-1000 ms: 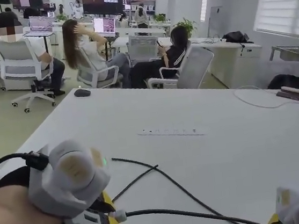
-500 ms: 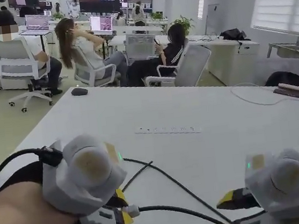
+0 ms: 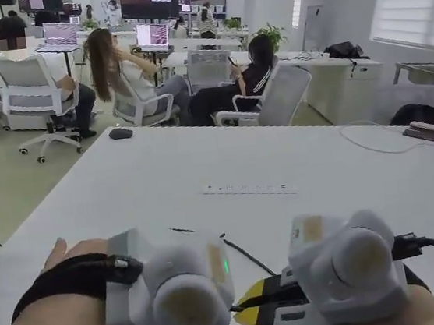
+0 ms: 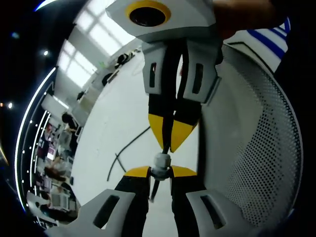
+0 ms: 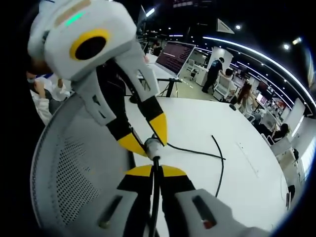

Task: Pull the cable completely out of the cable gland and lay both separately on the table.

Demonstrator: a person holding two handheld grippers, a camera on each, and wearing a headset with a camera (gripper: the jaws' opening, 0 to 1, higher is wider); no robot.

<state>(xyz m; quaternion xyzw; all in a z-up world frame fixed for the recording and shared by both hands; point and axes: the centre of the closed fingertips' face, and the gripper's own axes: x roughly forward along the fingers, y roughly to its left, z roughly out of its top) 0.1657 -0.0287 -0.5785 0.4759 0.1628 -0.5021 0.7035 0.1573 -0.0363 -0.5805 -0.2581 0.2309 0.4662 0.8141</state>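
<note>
A small grey cable gland (image 4: 161, 163) sits between the yellow tips of my left gripper (image 4: 160, 171), which is shut on it. The black cable (image 5: 156, 195) leaves the gland (image 5: 152, 144) and runs straight between the yellow tips of my right gripper (image 5: 154, 171), shut on the cable close behind the gland. The two grippers face each other tip to tip, low over the near edge of the white table (image 3: 294, 154). In the head view the right gripper (image 3: 255, 313) points left toward the left one. The rest of the cable (image 3: 247, 256) lies slack on the table.
A white power strip (image 3: 248, 191) lies mid-table and a black mouse (image 3: 120, 133) at the far left edge. White cables (image 3: 372, 147) lie at the right. A mesh chair back (image 4: 256, 148) is close beside the grippers. People sit at desks beyond.
The right gripper has come in from the lower right and shut on the cable right beside the gland. Both grippers now sit closer to me, tip to tip.
</note>
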